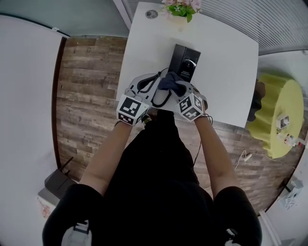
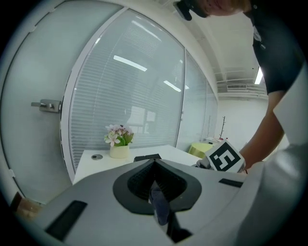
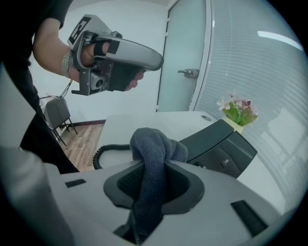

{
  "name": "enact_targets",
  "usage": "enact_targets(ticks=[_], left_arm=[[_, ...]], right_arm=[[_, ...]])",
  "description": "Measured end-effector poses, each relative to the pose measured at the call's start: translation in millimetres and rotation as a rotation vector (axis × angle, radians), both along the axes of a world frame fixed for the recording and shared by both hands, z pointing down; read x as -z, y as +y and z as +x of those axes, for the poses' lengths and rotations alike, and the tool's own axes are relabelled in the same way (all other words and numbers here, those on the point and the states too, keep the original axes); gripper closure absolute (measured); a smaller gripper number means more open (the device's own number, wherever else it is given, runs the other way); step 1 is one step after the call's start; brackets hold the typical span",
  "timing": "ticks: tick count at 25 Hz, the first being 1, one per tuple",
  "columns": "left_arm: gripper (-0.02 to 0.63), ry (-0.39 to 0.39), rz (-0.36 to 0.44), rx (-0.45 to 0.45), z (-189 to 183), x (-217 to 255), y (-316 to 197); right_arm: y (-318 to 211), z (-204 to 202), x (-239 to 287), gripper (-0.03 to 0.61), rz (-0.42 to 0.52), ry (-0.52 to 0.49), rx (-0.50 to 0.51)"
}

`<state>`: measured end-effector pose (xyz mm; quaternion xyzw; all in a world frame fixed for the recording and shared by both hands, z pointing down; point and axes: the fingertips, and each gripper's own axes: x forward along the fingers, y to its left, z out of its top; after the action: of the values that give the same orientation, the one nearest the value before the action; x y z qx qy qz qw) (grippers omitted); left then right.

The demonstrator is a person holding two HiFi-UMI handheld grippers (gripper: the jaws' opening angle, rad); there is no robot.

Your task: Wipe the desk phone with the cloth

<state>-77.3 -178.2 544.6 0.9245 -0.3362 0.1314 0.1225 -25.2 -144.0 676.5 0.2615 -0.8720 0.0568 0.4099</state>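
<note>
A black desk phone [image 1: 184, 62] stands on the white table [image 1: 226, 72], with its coiled cord [image 3: 103, 153] trailing toward the near edge. In the right gripper view the phone [image 3: 221, 144] is just beyond the jaws. My right gripper [image 3: 154, 168] is shut on a bunched grey-blue cloth [image 3: 154, 144] that bulges over its tips. My left gripper [image 2: 155, 166] is shut with a thin strip of the same cloth [image 2: 159, 206] pinched between its pads. In the head view both grippers, left [image 1: 147, 89] and right [image 1: 180, 89], meet at the cloth [image 1: 171, 81] on the phone's near side.
A pot of flowers [image 1: 180, 9] and a round cable grommet [image 1: 151, 14] are at the table's far edge. A yellow round table [image 1: 281, 115] stands to the right, and a chair [image 3: 57, 113] is on the wood floor. Glass walls with blinds stand behind the table.
</note>
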Motion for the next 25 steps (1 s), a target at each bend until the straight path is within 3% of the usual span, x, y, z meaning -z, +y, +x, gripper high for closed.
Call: enact_targets(ticks=[7, 14, 18, 25], left_arm=[[0.603, 0.037, 0.096, -0.039, -14, 79, 17], [0.603, 0.077, 0.162, -0.116, -15, 145, 47], [0.603, 0.113, 0.194, -0.146, -9, 178, 56], [0.603, 0.147, 0.227, -0.181, 11, 217, 60]], right_arm=[[2, 8, 108, 0.477, 0.083, -0.296, -0.214], [14, 24, 248, 0.477, 0.28, -0.57, -0.357], [26, 31, 308, 0.477, 0.362, -0.645, -0.367], [37, 40, 368, 0.477, 0.466, -0.667, -0.327]])
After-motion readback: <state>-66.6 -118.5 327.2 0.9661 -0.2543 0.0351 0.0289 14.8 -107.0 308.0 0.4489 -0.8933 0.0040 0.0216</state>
